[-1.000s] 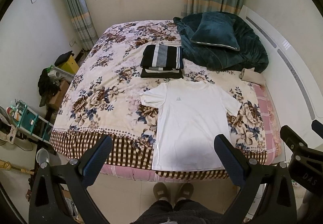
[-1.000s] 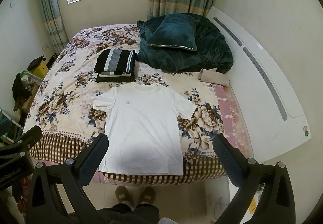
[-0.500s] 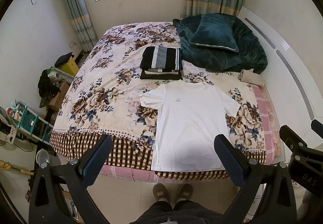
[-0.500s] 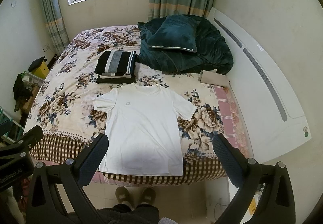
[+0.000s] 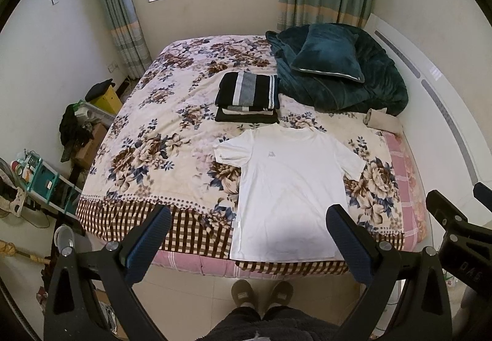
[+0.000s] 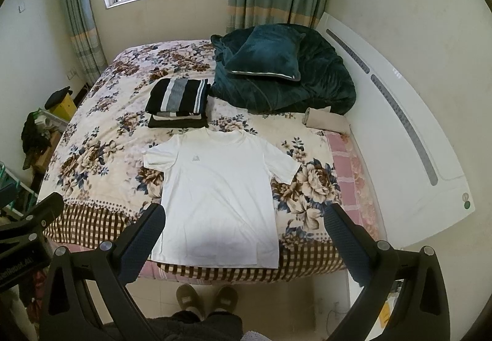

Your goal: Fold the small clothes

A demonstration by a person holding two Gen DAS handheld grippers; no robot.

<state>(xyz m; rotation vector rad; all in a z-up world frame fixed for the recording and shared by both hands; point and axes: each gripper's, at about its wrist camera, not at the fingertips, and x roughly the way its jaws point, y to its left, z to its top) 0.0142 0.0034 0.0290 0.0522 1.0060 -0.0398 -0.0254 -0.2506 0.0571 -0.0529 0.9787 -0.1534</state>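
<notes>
T-shirt (image 5: 292,187) hem (image 6: 215,261) shadowed — chest logo (image 6: 195,158) unreadable.

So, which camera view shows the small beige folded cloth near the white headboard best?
The right wrist view shows the beige folded cloth best: it lies clear of the picture's edge, with its rolled end and whole length visible beside the dark green blanket. The left wrist view shows the same cloth smaller and further toward the side.

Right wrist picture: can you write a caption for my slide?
White T-shirt spread flat on a flowery bed, folded clothes behind it, open right gripper above.
</notes>
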